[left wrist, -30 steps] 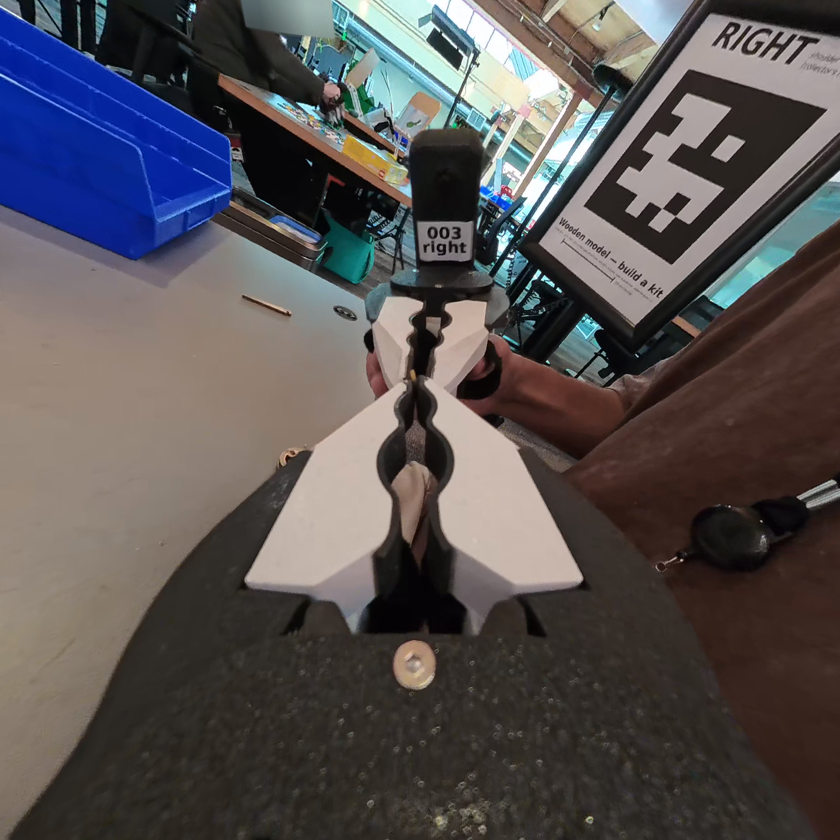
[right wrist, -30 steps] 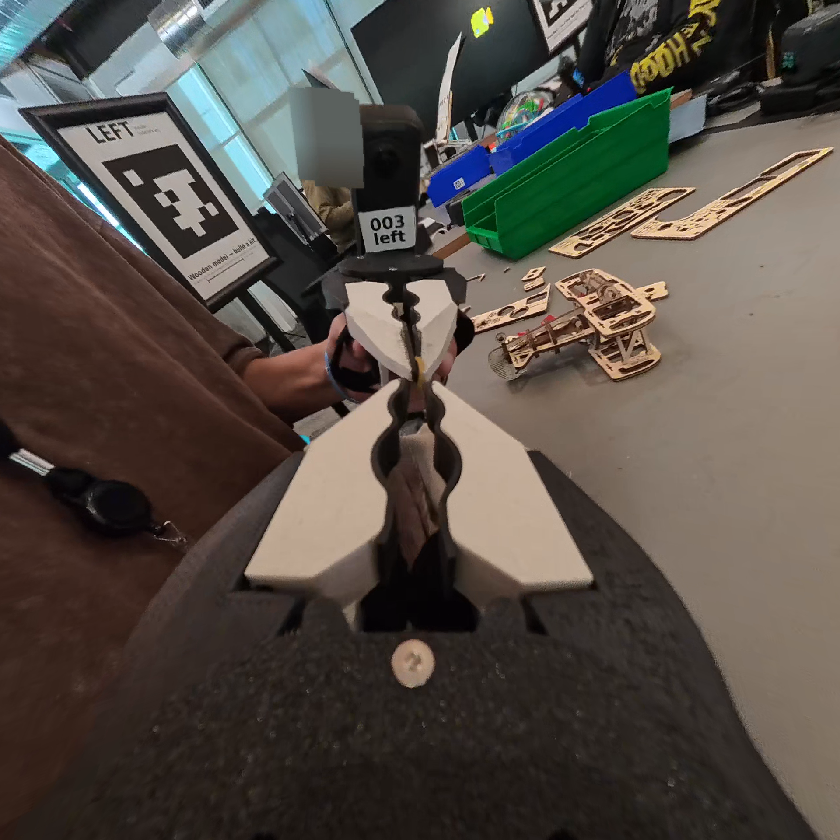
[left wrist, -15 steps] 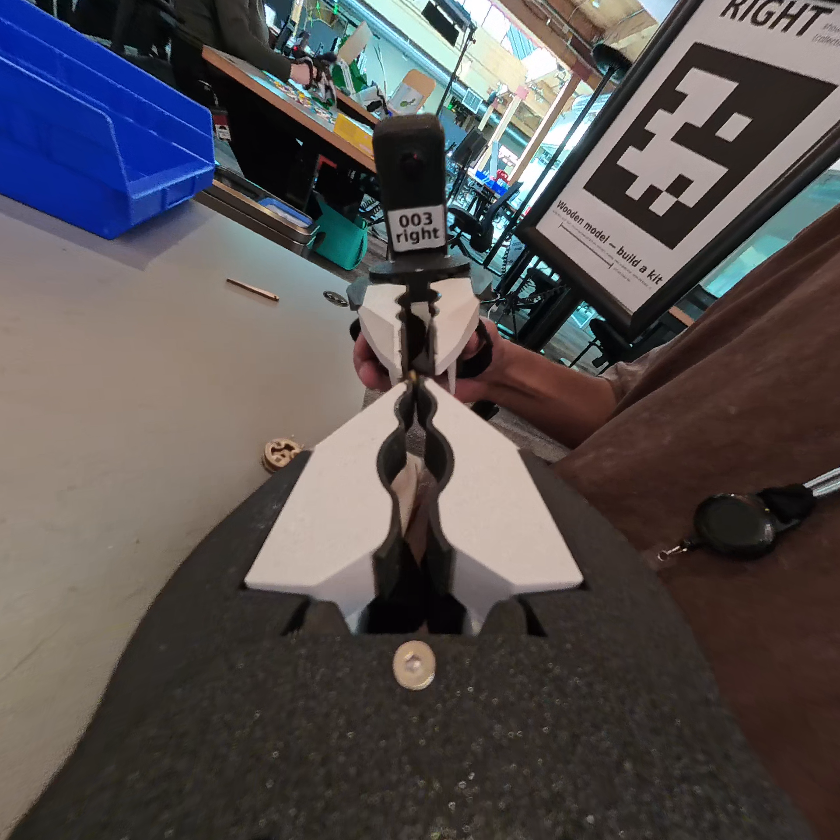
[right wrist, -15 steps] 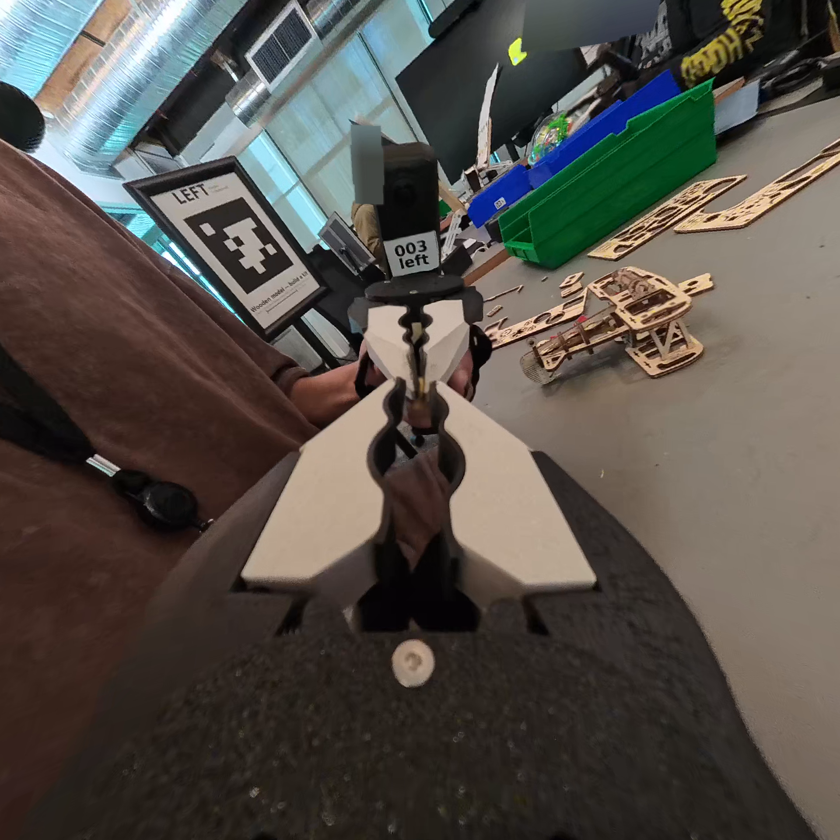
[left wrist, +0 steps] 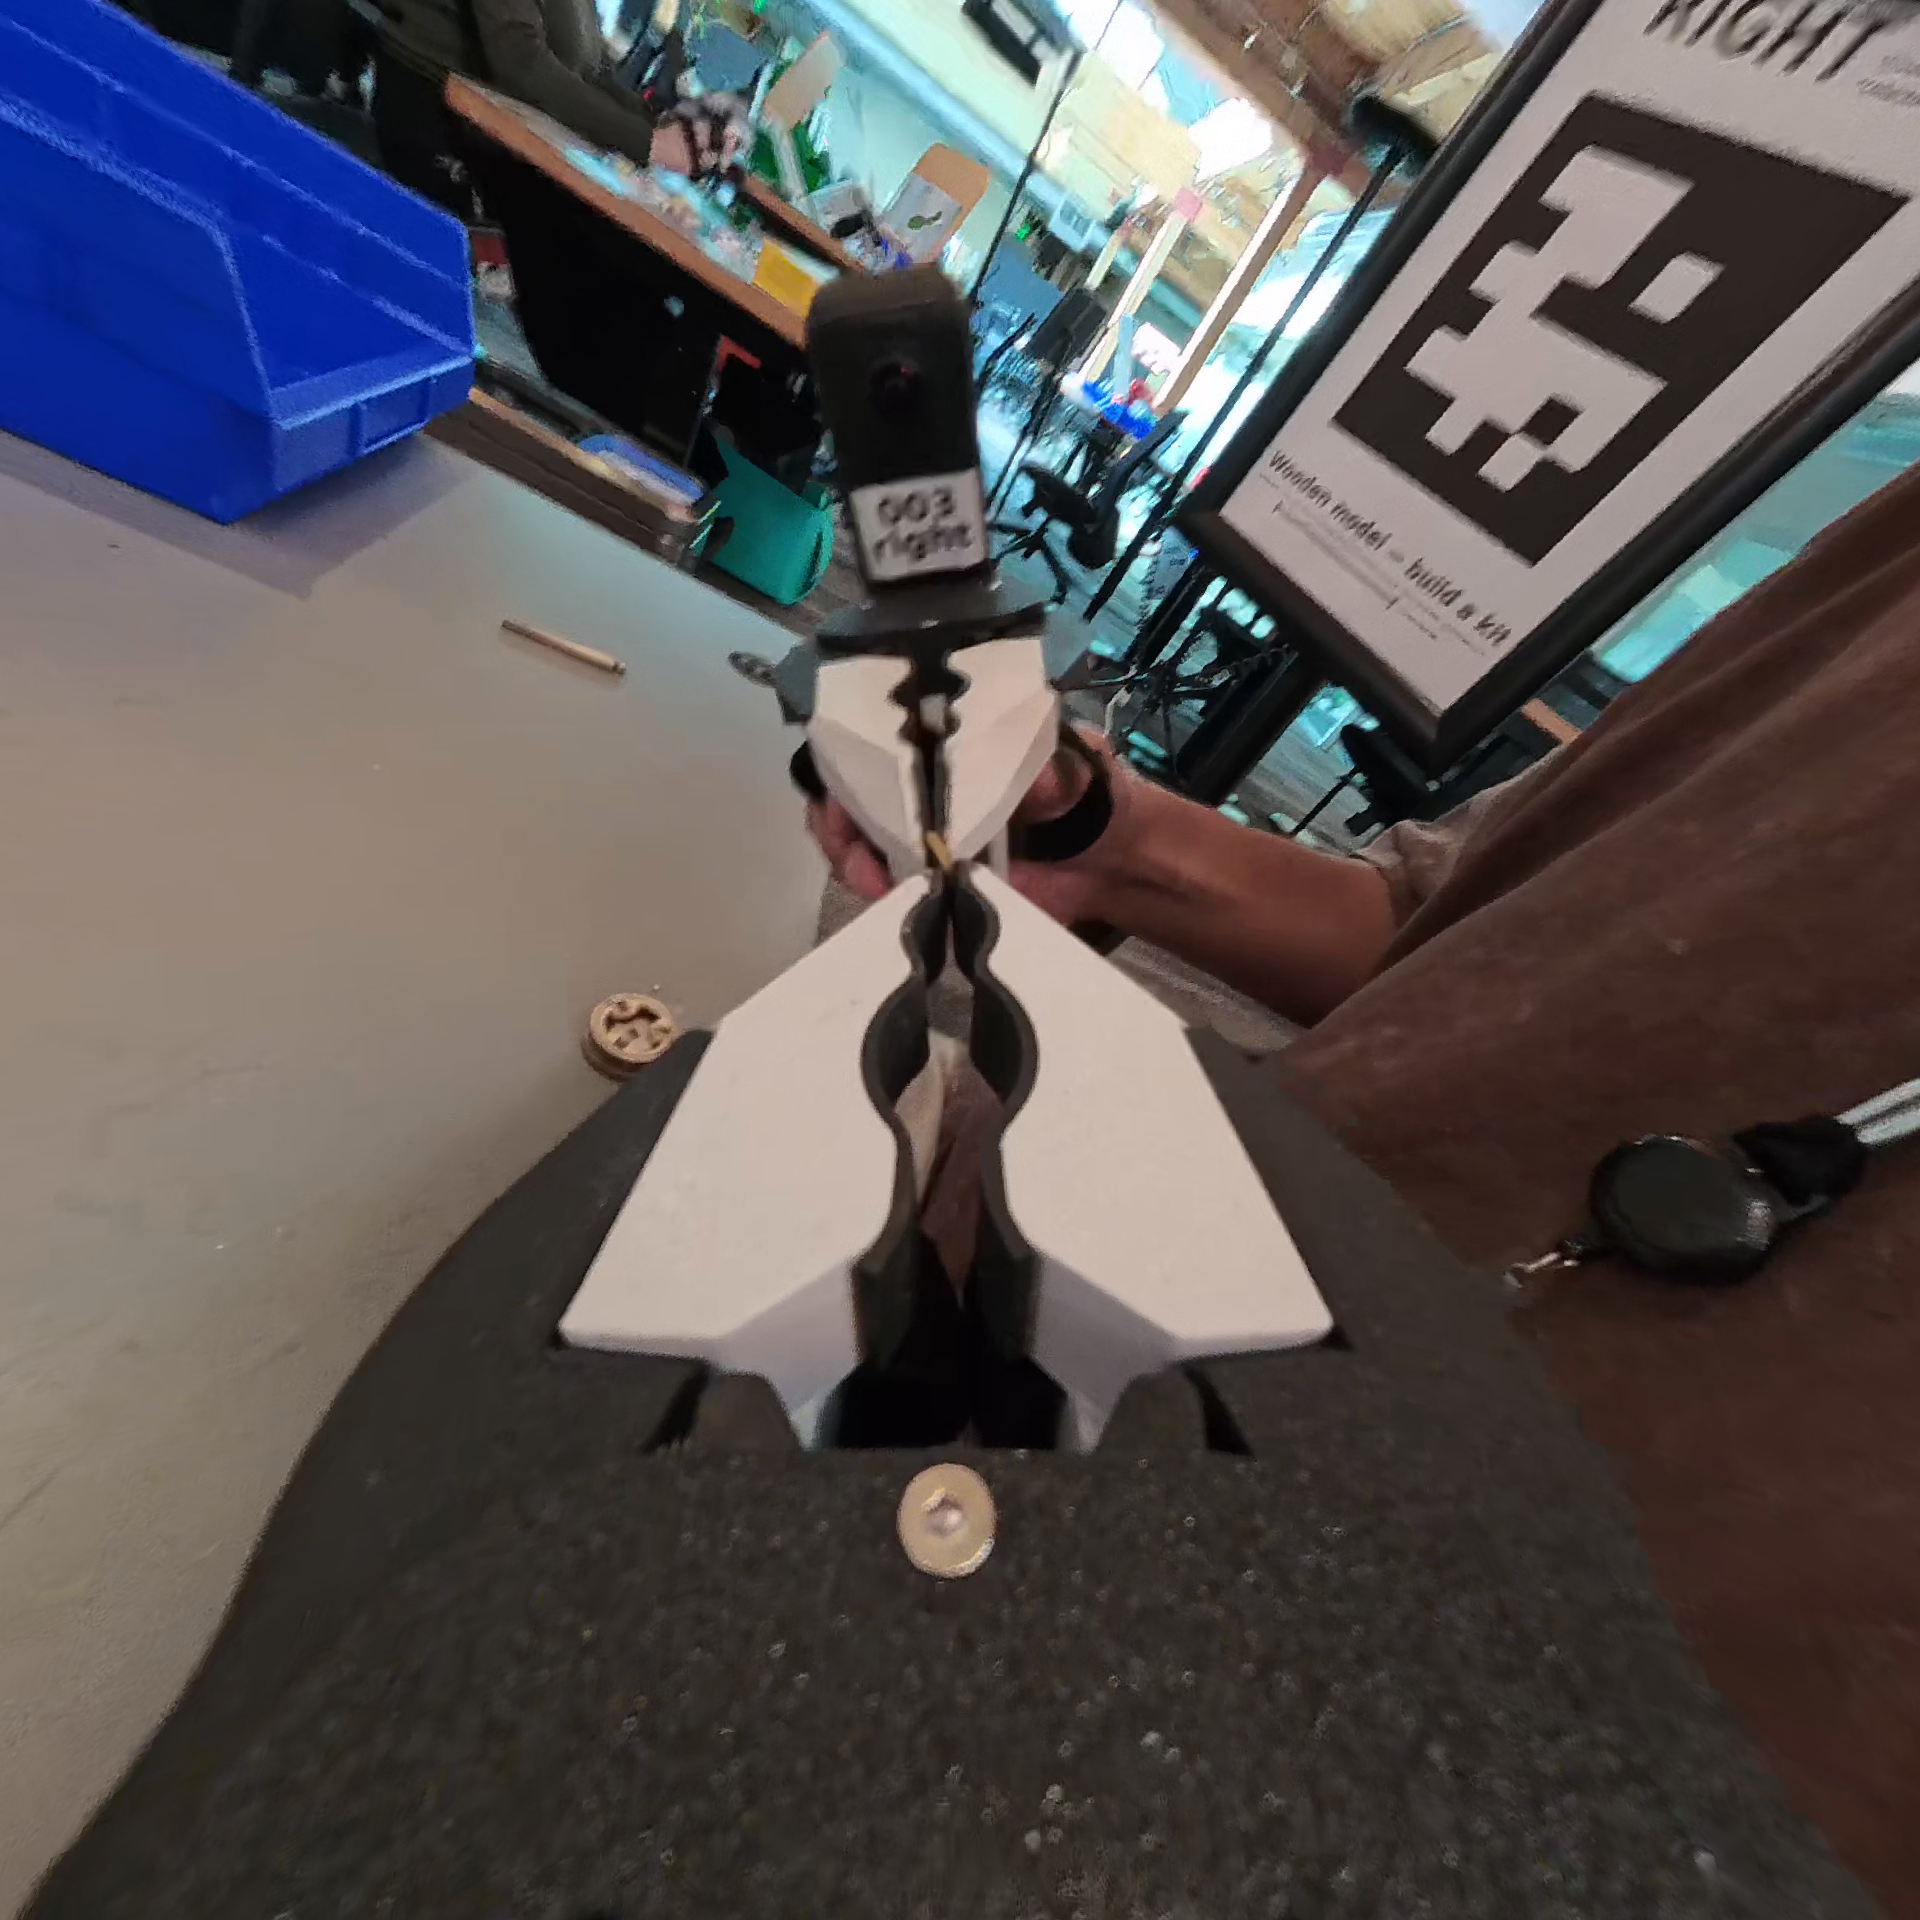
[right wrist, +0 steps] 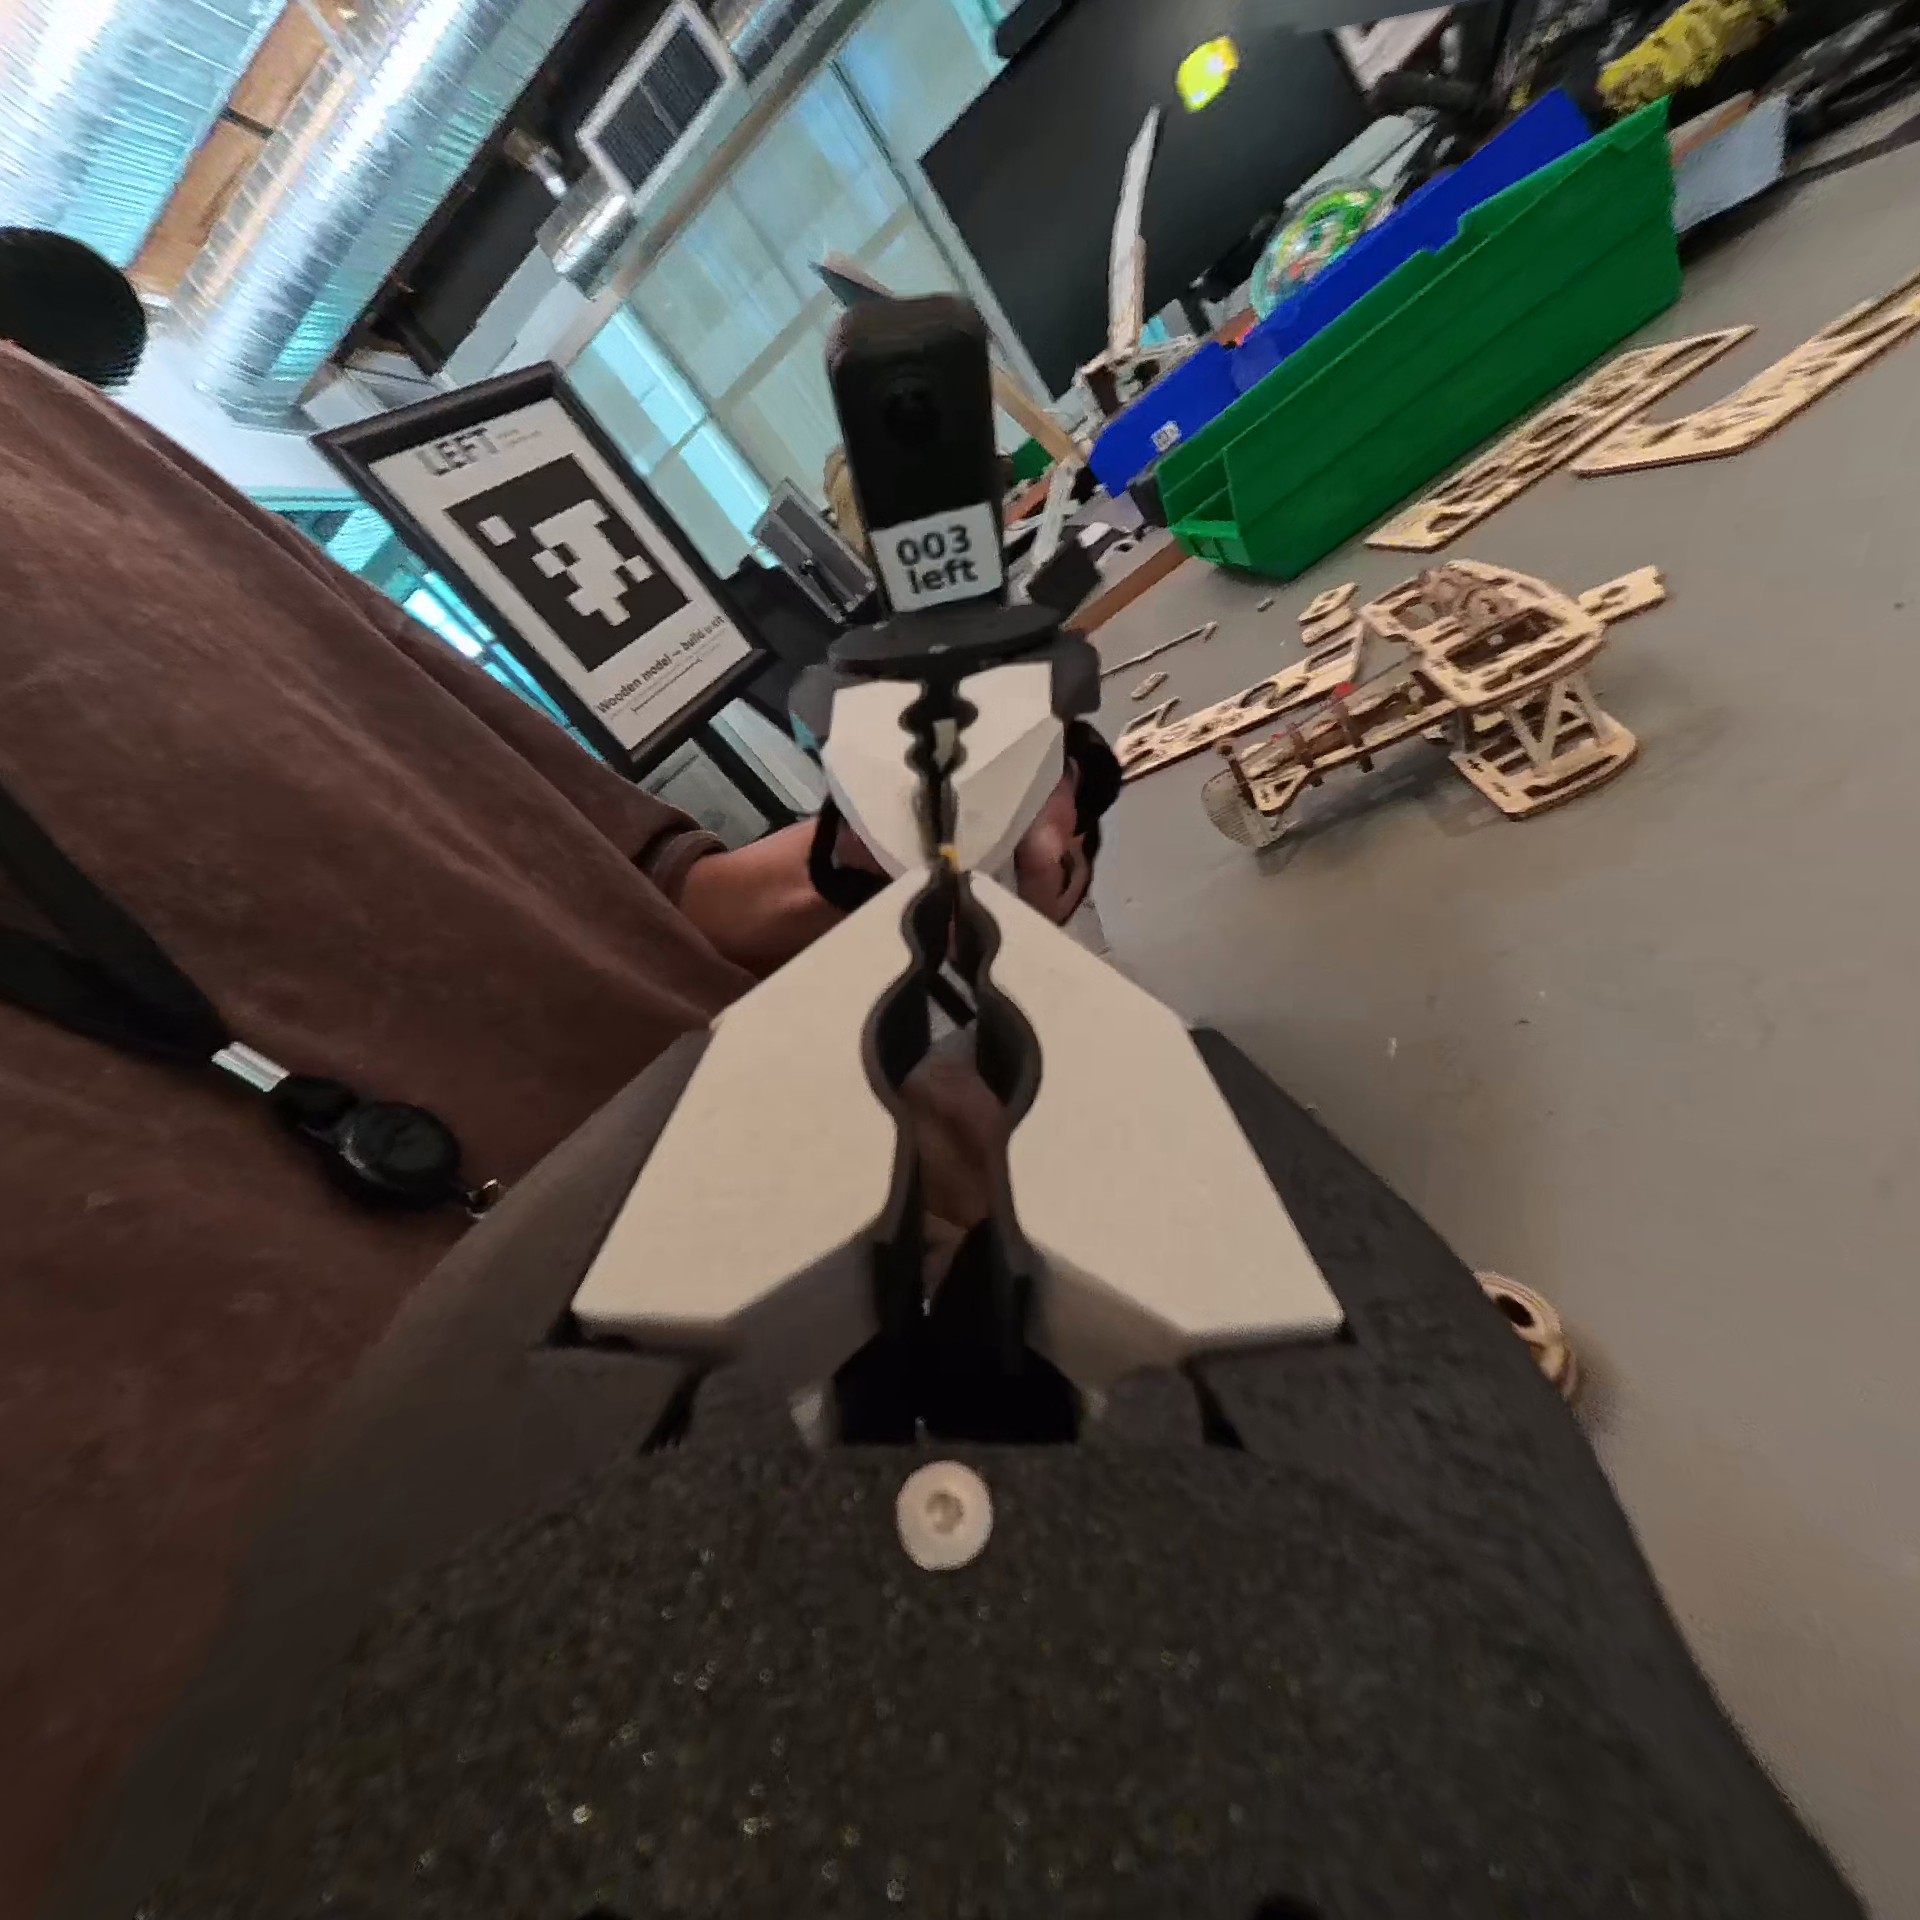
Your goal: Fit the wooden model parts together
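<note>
Both hand-held grippers meet tip to tip over the grey tabletop (right wrist: 1558, 1039) — left hand-held gripper (left wrist: 943, 883) and right hand-held gripper (right wrist: 943, 868) each pinched shut on a tiny wooden pin (left wrist: 938, 852). Wooden plane model (right wrist: 1455, 696) sits at 2 o'clock in the right wrist view, green bin (right wrist: 1455, 364) behind it — busy workshop all round.

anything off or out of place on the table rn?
Nothing damaged or spilled. Loose bits lie apart from the wooden plane model: a small wooden wheel beside the left gripper, a thin stick farther out. Both grippers meet tip to tip, shut on a tiny wooden piece.
</note>
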Available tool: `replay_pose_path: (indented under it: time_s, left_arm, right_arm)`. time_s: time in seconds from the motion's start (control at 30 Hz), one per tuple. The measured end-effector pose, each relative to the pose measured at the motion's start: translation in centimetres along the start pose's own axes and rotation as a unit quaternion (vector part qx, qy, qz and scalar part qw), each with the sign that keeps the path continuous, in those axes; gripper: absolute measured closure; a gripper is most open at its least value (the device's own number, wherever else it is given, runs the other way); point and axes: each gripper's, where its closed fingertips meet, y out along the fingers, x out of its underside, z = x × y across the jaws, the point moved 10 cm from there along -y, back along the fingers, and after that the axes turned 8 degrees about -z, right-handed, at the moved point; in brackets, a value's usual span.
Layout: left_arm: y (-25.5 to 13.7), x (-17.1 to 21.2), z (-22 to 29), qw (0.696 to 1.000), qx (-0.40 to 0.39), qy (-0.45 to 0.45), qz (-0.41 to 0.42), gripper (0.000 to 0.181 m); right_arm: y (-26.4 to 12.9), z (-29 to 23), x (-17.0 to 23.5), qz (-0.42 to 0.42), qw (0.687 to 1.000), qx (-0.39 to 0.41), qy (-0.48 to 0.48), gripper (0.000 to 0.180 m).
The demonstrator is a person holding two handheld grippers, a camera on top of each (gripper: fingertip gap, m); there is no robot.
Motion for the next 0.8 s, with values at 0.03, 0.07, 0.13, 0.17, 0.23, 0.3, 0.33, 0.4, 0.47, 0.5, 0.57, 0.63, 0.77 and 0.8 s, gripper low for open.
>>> replay_pose_path:
  time_s: [0.03, 0.07, 0.13, 0.17, 0.23, 0.3, 0.33, 0.4, 0.47, 0.5, 0.57, 0.63, 0.77, 0.8]
  left_arm:
    - [0.1, 0.2, -0.3, 1.0, -0.02, -0.003, -0.011, 0.181]
    - [0.2, 0.3, -0.6, 0.999, -0.039, -0.01, -0.015, 0.181]
    - [0.2, 0.7, -1.5, 0.996, -0.083, -0.039, -0.023, 0.181]
    - [0.4, 1.1, -1.9, 0.993, -0.102, -0.056, -0.031, 0.181]
    - [1.5, 2.0, -2.8, 0.983, -0.136, -0.106, -0.068, 0.181]
    - [3.2, 3.4, -3.4, 0.967, -0.16, -0.168, -0.108, 0.181]
    - [3.9, 4.0, -3.7, 0.957, -0.17, -0.202, -0.117, 0.181]
    - [4.7, 4.7, -4.0, 0.947, -0.18, -0.24, -0.109, 0.181]
    - [5.4, 4.8, -4.1, 0.947, -0.188, -0.236, -0.113, 0.181]
    - [5.5, 4.7, -4.1, 0.947, -0.193, -0.23, -0.113, 0.181]
    - [5.7, 4.3, -4.1, 0.948, -0.212, -0.205, -0.116, 0.181]
    - [5.9, 4.1, -4.2, 0.945, -0.238, -0.172, -0.143, 0.181]
    - [6.3, 4.2, -4.5, 0.943, -0.251, -0.156, -0.151, 0.181]
    - [6.3, 4.3, -4.6, 0.943, -0.253, -0.156, -0.152, 0.181]
  right_arm:
    - [-0.2, 0.0, 0.0, -0.002, 1.0, 0.014, 0.004, 0.18]
    - [-0.4, 0.2, 0.2, -0.014, 0.999, 0.043, 0.013, 0.18]
    - [-1.2, 1.0, 0.9, -0.033, 0.992, 0.107, 0.052, 0.18]
    - [-1.6, 1.3, 1.4, -0.033, 0.989, 0.125, 0.078, 0.18]
    - [-2.2, 2.0, 2.7, -0.056, 0.973, 0.183, 0.127, 0.18]
    - [-2.6, 2.4, 4.2, -0.08, 0.953, 0.235, 0.173, 0.18]
    - [-2.7, 2.4, 4.9, -0.083, 0.945, 0.253, 0.191, 0.18]
    - [-3.4, 2.5, 5.8, -0.071, 0.934, 0.282, 0.206, 0.18]
    - [-4.2, 2.7, 6.1, -0.056, 0.93, 0.3, 0.206, 0.18]
    - [-4.4, 2.8, 6.2, -0.054, 0.928, 0.31, 0.2, 0.18]
    - [-4.4, 2.9, 6.0, -0.059, 0.926, 0.325, 0.183, 0.18]
    - [-4.0, 3.0, 6.0, -0.076, 0.922, 0.341, 0.166, 0.18]
    - [-3.9, 3.4, 5.8, -0.067, 0.921, 0.346, 0.164, 0.18]
    - [-3.9, 3.4, 5.8, -0.066, 0.921, 0.346, 0.167, 0.18]
